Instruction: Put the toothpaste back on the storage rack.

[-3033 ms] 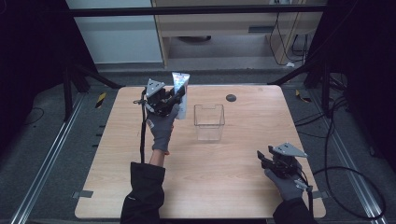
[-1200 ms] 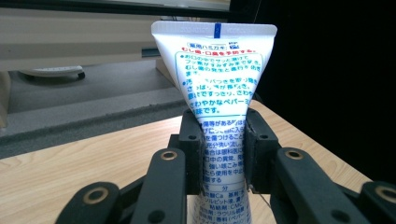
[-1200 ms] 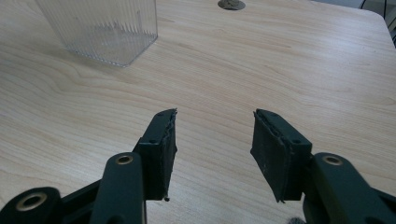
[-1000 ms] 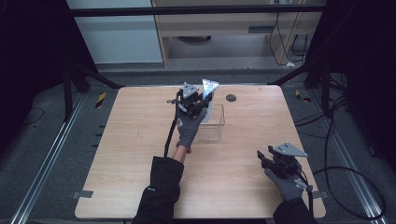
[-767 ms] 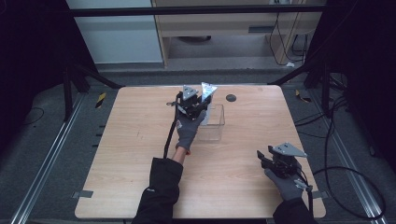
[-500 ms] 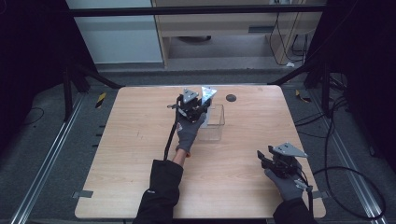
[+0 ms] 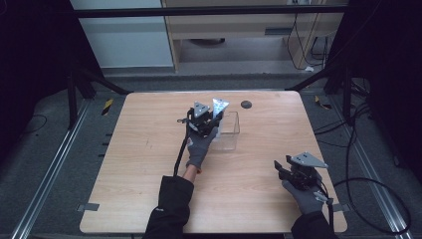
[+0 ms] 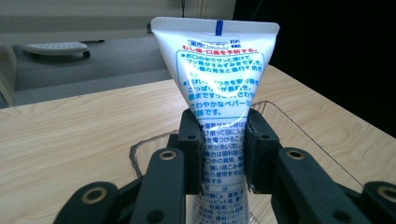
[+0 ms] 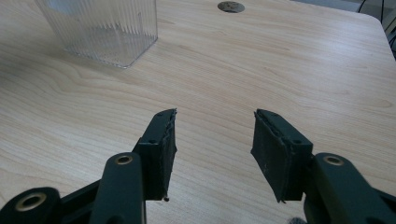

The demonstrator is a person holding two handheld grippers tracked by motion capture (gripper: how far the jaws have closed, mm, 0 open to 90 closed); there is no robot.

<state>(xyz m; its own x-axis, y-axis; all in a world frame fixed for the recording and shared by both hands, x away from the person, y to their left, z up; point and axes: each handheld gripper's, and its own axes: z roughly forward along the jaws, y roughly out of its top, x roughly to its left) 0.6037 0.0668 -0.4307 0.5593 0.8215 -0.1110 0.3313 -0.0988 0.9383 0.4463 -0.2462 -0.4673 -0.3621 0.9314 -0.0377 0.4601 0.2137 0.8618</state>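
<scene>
**Two grippers, one tube, one clear bin: table inventory**

Item 1. Tube [image 8: 215, 88]: white squeeze tube w/ blue printed text, crimped flat end up. Pinched at mid-body between both pads of left gripper [image 8: 219, 149], jaws closed on it. Tube stood roughly upright, lower end over the bin's open top; whether the tip was already inside, can't tell. In high view the tube [image 7: 219, 106] showed above the bin's near-left corner.

Item 2. Clear bin [image 7: 230, 132]: transparent plastic, ribbed walls, open top, sat near table centre, a bit toward the far edge. Rim [image 8: 299, 135] visible just beyond and below the left gripper's jaws. Contents: nothing seen inside through walls in right gripper view [image 9: 100, 30]. Left gripper [image 7: 205, 121] hung over its left side; gloved hand behind it.

Item 3. Right gripper [image 9: 212, 144]: jaws apart, nothing between pads, bare tabletop seen through the gap. Held low at near-right corner of table [image 7: 293, 174], well apart from bin and tube.

Item 4. Table [image 7: 139, 149]: light wood-grain top. Small dark round disc [image 7: 245, 104] near far edge, beyond the bin, apart from it; same disc in right gripper view [image 9: 230, 6].

Surrounds: black cable [image 7: 180, 149] trailed from left gripper along the forearm. No obstacle btw tube and bin opening.
</scene>
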